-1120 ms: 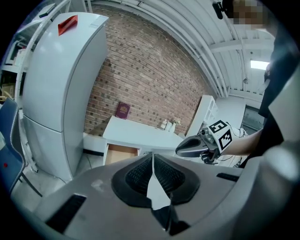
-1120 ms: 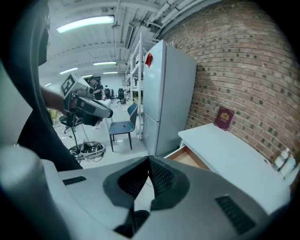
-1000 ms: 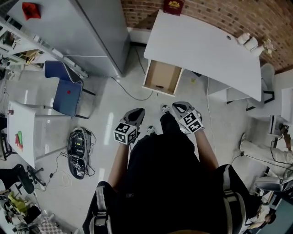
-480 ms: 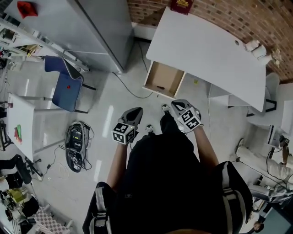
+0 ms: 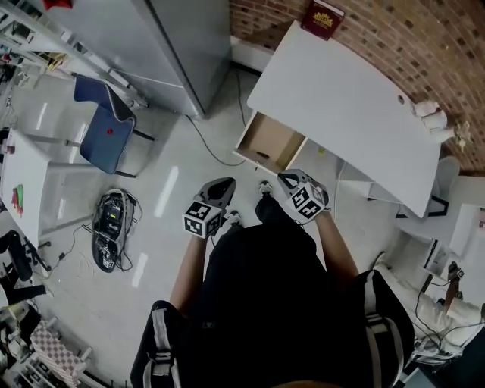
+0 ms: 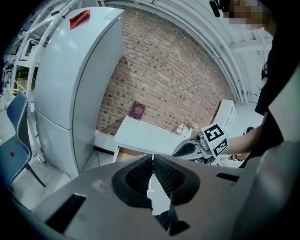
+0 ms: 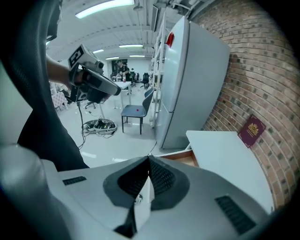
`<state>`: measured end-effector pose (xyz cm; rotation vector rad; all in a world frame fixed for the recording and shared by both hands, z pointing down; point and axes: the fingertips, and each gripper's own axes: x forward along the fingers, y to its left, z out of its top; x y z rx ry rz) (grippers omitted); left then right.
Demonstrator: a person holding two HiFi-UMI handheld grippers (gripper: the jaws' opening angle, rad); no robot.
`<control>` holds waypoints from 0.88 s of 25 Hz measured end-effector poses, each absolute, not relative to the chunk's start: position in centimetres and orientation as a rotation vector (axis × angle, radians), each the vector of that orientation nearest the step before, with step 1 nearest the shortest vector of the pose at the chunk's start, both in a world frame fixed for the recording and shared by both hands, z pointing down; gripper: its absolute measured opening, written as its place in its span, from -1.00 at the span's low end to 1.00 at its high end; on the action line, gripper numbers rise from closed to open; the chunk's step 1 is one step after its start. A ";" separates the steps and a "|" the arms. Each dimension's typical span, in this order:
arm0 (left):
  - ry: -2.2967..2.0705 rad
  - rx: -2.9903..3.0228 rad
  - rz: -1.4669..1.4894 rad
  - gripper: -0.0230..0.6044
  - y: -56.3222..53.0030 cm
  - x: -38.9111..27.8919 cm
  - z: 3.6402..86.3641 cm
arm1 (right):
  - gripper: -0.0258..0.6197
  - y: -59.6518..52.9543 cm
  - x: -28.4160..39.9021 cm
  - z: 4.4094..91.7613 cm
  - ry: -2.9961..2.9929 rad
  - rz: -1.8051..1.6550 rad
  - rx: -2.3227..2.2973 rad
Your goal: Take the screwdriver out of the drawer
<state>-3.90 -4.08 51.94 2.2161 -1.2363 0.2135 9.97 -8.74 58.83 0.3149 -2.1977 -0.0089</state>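
The wooden drawer (image 5: 267,141) stands pulled open from the white desk (image 5: 345,98). A small dark object (image 5: 261,154) lies near its front edge, too small to make out as the screwdriver. My left gripper (image 5: 222,186) and right gripper (image 5: 286,180) hover side by side over the floor, short of the drawer. Both are shut with nothing in them. In the left gripper view the shut jaws (image 6: 152,157) point toward the desk (image 6: 145,135), with the right gripper (image 6: 197,147) alongside. The right gripper's shut jaws (image 7: 149,159) sit just before the drawer (image 7: 180,157).
A tall grey refrigerator (image 5: 182,45) stands left of the desk, with a cable (image 5: 208,148) on the floor by it. A red book (image 5: 322,18) lies on the desk's far corner. A blue chair (image 5: 102,136) and a tangle of gear (image 5: 110,227) sit at the left.
The desk and drawer have shifted slightly in the head view as the person turns and steps closer. Both grippers stay shut and level in front of the body.
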 end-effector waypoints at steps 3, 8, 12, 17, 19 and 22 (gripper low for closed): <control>-1.263 2.188 0.207 -0.85 -4.7 -3.9 52.1 | -0.74 -9.9 9.6 59.3 -2.194 -0.023 0.262; -1.307 2.140 0.205 -0.85 -5.1 -4.3 52.3 | -0.74 -11.2 9.2 60.9 -2.172 -0.027 0.174; -1.345 2.102 0.221 -0.85 -5.4 -4.8 52.7 | -0.74 -12.2 9.2 62.8 -2.148 -0.036 0.097; -1.401 2.042 0.217 -0.85 -5.2 -4.9 53.0 | -0.74 -13.1 9.7 65.4 -2.134 0.037 0.057; -1.428 2.026 0.218 -0.85 -5.3 -4.8 53.3 | -0.75 -13.7 9.8 66.4 -2.146 0.139 0.076; -1.444 1.988 0.224 -0.85 -5.3 -4.7 54.0 | -0.74 -14.7 9.9 67.9 -2.152 0.224 0.098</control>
